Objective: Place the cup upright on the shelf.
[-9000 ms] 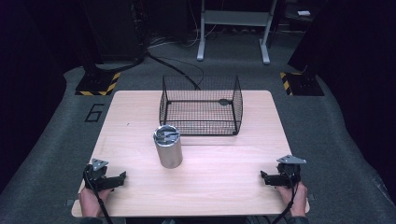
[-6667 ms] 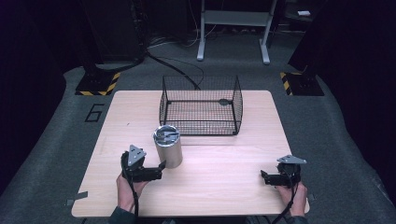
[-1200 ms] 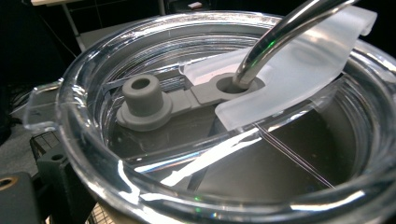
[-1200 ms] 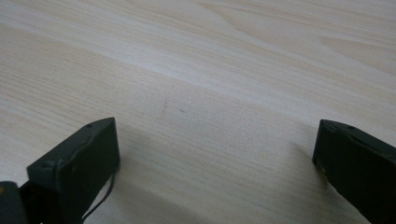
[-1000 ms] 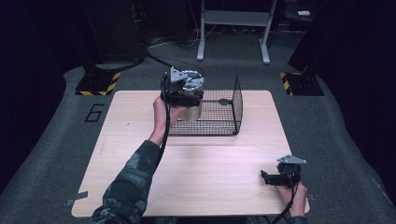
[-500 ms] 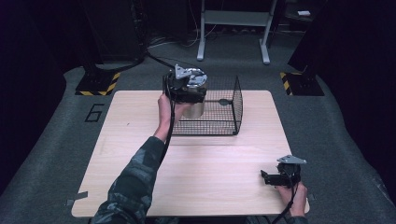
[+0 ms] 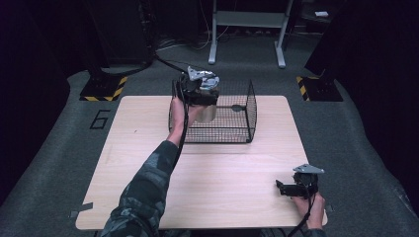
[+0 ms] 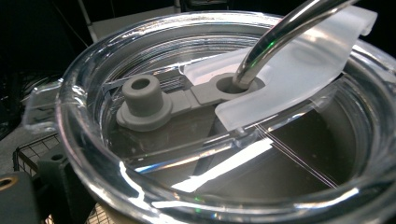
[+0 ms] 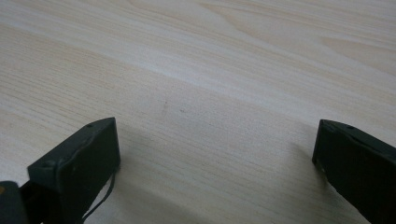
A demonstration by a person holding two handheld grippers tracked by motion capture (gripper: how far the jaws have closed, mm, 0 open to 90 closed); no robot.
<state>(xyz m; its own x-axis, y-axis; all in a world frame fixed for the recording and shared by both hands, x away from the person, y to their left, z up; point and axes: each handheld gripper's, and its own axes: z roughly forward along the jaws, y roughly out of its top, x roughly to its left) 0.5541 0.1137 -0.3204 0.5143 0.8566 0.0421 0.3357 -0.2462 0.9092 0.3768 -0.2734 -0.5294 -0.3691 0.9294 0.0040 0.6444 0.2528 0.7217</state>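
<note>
The left tool (image 7: 200, 93) is clamped on the steel tumbler (image 7: 207, 111) and holds it aloft over the left part of the wire basket (image 7: 237, 136), which stands at the far middle of the table (image 7: 237, 197). The tumbler hangs upright, partly below the basket's rim line as seen from above; whether its base touches the mesh floor cannot be told. The grip sits high on the vessel, which keeps the body free to pass between the wire walls. In the left gripper view the clear lid (image 8: 140, 177) lies very close to the camera, with a grey stopper (image 8: 142, 95) and a metal straw (image 8: 275, 37) rising through its port; upright carriage suits such a lid.

The right tool (image 7: 295, 186) rests on the near right of the table, jaws spread wide and holding nothing, well apart from the basket. Judgement: the tumbler is being lowered into the basket; release appears premature until its base is seated.
</note>
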